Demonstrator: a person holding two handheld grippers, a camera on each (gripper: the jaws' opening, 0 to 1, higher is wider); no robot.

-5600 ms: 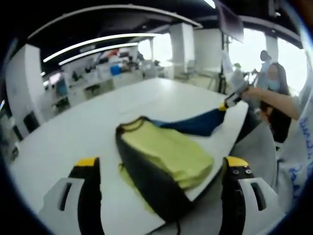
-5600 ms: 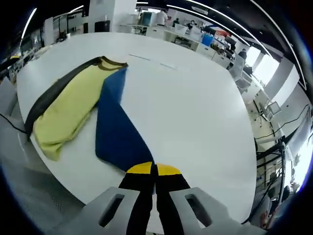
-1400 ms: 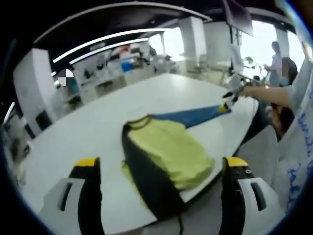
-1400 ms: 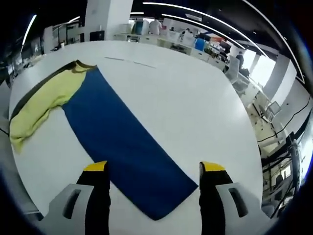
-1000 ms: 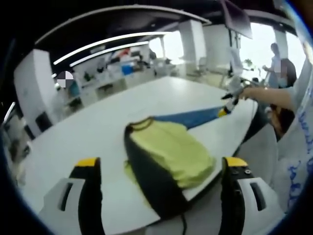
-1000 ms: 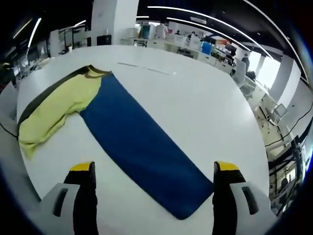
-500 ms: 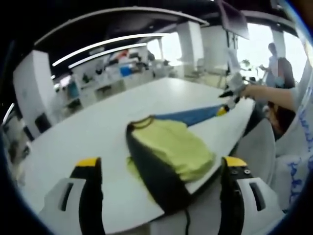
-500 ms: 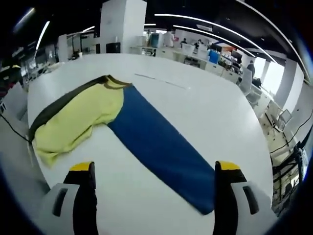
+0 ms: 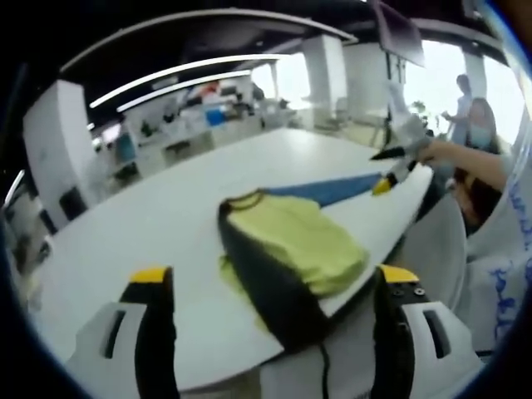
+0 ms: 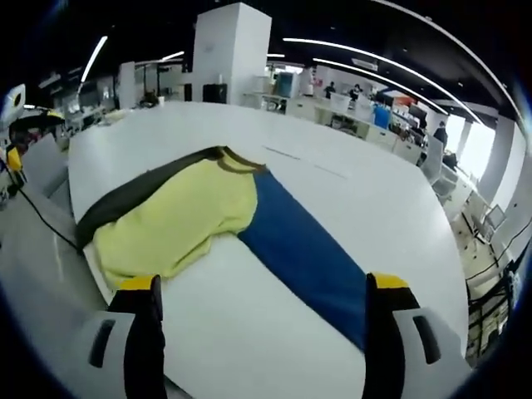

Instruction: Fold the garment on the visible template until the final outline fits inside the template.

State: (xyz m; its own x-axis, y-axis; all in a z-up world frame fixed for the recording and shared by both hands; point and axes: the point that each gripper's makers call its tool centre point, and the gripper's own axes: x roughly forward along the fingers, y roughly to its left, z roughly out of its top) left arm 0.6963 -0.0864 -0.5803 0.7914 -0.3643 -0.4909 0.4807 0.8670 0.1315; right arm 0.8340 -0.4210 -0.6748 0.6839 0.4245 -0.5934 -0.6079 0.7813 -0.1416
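Note:
A garment lies on the white table (image 10: 357, 187) near its edge: a yellow body (image 10: 179, 220), a dark side panel (image 10: 133, 195) and a long blue sleeve (image 10: 307, 253) stretched out flat. My right gripper (image 10: 262, 283) is open above the table, with nothing between its jaws. In the left gripper view the yellow body (image 9: 303, 241) hangs slightly over the table edge, dark panel (image 9: 266, 283) nearest. My left gripper (image 9: 273, 275) is open, short of the garment. The right gripper (image 9: 389, 173), held by a person's hand (image 9: 436, 150), hovers over the blue sleeve's (image 9: 332, 189) end.
Thin line marks (image 10: 299, 162) show on the table beyond the garment. A black cable (image 10: 41, 216) runs off the table edge by a grey chair (image 10: 33, 179). A person (image 9: 464, 100) stands far back. Office desks fill the background.
The right gripper, shut on the blue sleeve's end 5.6 s ago, has opened and let it go. The sleeve now lies flat. The right view has swung toward the yellow body.

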